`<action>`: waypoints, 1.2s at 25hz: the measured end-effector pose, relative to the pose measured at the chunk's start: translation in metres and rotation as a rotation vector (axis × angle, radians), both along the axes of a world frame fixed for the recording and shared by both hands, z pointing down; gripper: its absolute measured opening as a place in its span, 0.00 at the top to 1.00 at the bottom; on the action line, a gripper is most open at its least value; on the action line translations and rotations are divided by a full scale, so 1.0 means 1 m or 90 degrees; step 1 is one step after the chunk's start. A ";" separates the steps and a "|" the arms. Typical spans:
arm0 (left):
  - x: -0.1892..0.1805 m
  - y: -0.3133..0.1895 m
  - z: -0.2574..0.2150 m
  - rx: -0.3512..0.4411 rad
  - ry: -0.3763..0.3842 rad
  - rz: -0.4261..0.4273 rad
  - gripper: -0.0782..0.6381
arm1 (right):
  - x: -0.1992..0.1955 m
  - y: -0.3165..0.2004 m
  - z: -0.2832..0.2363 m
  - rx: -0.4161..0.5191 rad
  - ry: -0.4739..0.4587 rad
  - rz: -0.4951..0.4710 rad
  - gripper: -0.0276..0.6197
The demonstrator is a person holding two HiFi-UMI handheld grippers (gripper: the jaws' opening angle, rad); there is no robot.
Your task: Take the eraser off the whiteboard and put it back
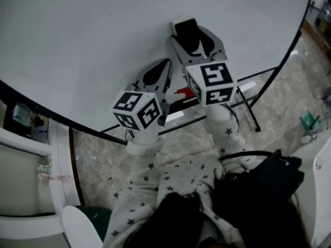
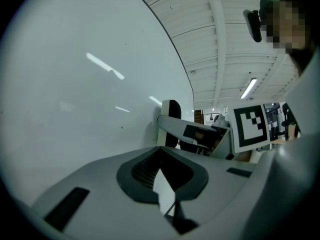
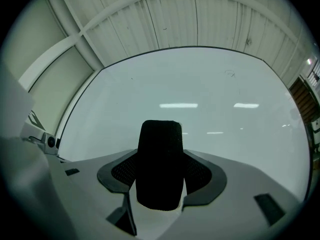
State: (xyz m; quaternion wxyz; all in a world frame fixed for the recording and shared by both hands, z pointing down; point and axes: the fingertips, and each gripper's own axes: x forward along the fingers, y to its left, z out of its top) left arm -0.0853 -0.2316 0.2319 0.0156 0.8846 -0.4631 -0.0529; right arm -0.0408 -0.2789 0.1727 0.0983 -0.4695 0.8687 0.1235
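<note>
A black felt eraser [image 1: 186, 31] sits between the jaws of my right gripper [image 1: 189, 29], which is shut on it, up against or just off the whiteboard [image 1: 93, 45]. In the right gripper view the eraser [image 3: 160, 164] stands upright between the grey jaws of the right gripper [image 3: 160, 186], with the board [image 3: 200, 94] filling the view behind it. My left gripper [image 1: 165, 64] hangs lower and to the left, close to the board, shut with nothing in it. From the left gripper view its own jaws [image 2: 162, 176] meet, and beyond them the eraser [image 2: 173, 110] shows in the right gripper by the board [image 2: 75, 109].
The board's tray [image 1: 178, 119] runs below the grippers, with a red item [image 1: 182, 93] by it. The stand's dark legs [image 1: 249, 106] spread over a marble floor. White furniture [image 1: 31, 190] stands at the left. A black bag [image 1: 264, 182] hangs near the person's star-patterned sleeves [image 1: 176, 180].
</note>
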 end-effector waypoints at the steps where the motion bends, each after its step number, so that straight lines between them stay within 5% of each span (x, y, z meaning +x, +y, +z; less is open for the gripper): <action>1: -0.001 0.000 -0.001 0.003 0.000 0.000 0.89 | -0.001 -0.001 -0.001 0.002 0.000 0.004 0.56; 24: 0.002 -0.008 -0.005 0.000 0.006 0.011 0.89 | 0.006 -0.006 -0.009 0.056 -0.005 0.077 0.55; 27: 0.001 -0.008 -0.004 -0.004 0.007 0.010 0.89 | 0.011 -0.010 -0.010 0.056 -0.012 0.076 0.44; 30: 0.002 -0.009 -0.004 -0.007 0.006 0.014 0.89 | 0.010 -0.009 -0.012 0.052 -0.034 0.049 0.42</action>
